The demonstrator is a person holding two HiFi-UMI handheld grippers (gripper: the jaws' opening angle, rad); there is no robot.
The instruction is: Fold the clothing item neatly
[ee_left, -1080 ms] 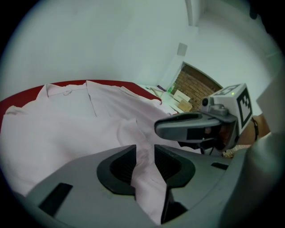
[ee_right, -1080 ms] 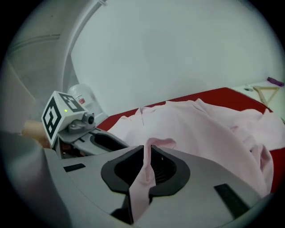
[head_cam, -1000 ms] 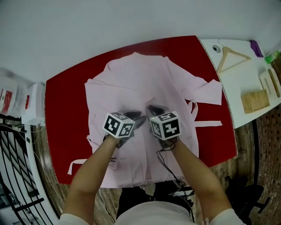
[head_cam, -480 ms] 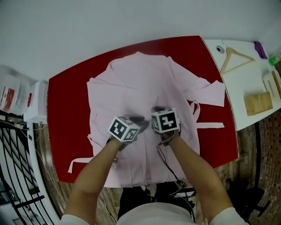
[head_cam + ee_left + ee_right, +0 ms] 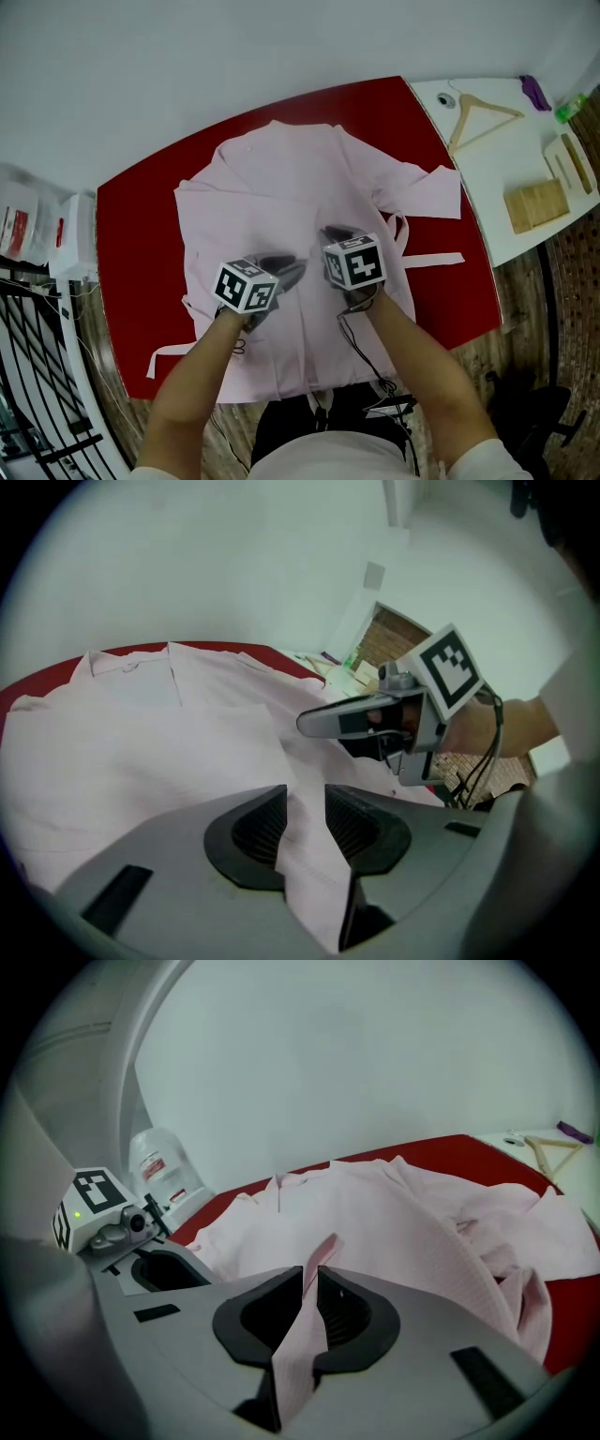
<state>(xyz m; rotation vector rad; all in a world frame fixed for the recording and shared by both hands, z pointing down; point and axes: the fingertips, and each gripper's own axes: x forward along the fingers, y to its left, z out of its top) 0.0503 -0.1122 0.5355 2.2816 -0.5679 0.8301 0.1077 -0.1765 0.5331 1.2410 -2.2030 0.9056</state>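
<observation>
Pink garment lies spread flat, mostly open, across the red counter in the middle of the head view. Its collar is toward the top of the frame and its hem hangs over the near edge at the bottom. One sleeve is folded out at the right. A belt strip trails right below it, and another strip sticks out lower left.

Both grippers sit side by side, near each other, over the centre of the garment, pointing up-frame and tilted down.

Left gripper: in its own view the fingers are partly apart with a raised ridge of pink cloth filling the gap, so they are clamped on a pinch of the garment. The right gripper shows just beyond, mid-right of that frame.

Right gripper: in its own view the fingers are almost together, clamped on a thin edge of the same cloth that stands up between them and hangs below. The left gripper shows at the left edge, with a clear bottle behind it.

White counter is at upper right of the head view, beside the red one. It carries a wooden hanger and a wooden block.
</observation>
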